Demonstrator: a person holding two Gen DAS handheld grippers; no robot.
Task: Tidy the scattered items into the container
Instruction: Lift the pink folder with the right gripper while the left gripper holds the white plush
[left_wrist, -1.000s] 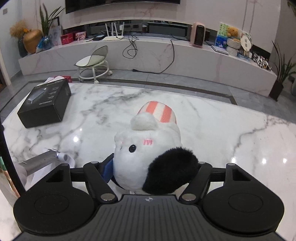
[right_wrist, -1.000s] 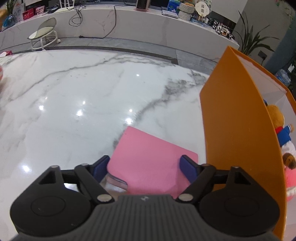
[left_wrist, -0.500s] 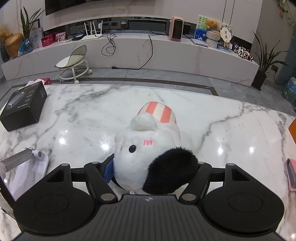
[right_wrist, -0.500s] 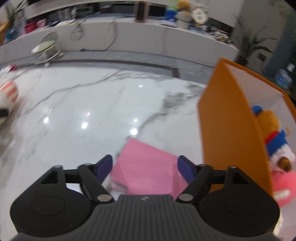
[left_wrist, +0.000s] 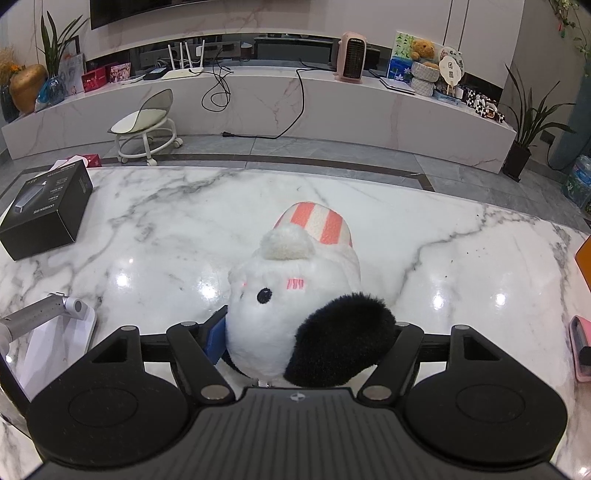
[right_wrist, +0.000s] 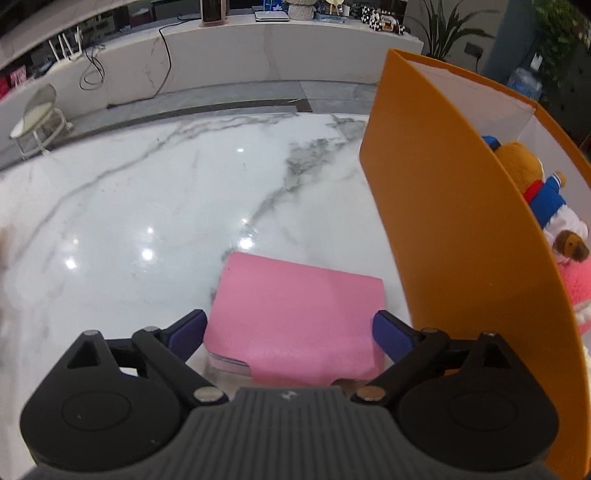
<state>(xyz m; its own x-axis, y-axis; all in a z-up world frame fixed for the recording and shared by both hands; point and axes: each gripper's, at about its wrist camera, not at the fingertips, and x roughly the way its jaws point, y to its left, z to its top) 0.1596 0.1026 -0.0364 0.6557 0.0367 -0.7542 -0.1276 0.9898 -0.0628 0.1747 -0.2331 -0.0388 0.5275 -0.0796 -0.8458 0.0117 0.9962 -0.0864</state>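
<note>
Two grippers work: left gripper (left_wrist: 308, 341) clamps the white plush toy (left_wrist: 295, 295); right gripper (right_wrist: 290, 334), just widened, straddles the flat pink pouch (right_wrist: 295, 314) beside the orange box (right_wrist: 461, 236). Thin pouch may slip.

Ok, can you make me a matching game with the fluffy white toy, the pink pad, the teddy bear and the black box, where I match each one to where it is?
Things:
1. white plush toy
2. pink pad
3. teddy bear
4. black box

Places:
A. inside the orange container
B. on the marble table, far off to the left side
C. gripped in the left hand-held gripper
D. lying flat on the table between the open fingers of the right hand-held gripper, which have just been opening

Pairs: 1-C, 2-D, 3-A, 4-B
</note>
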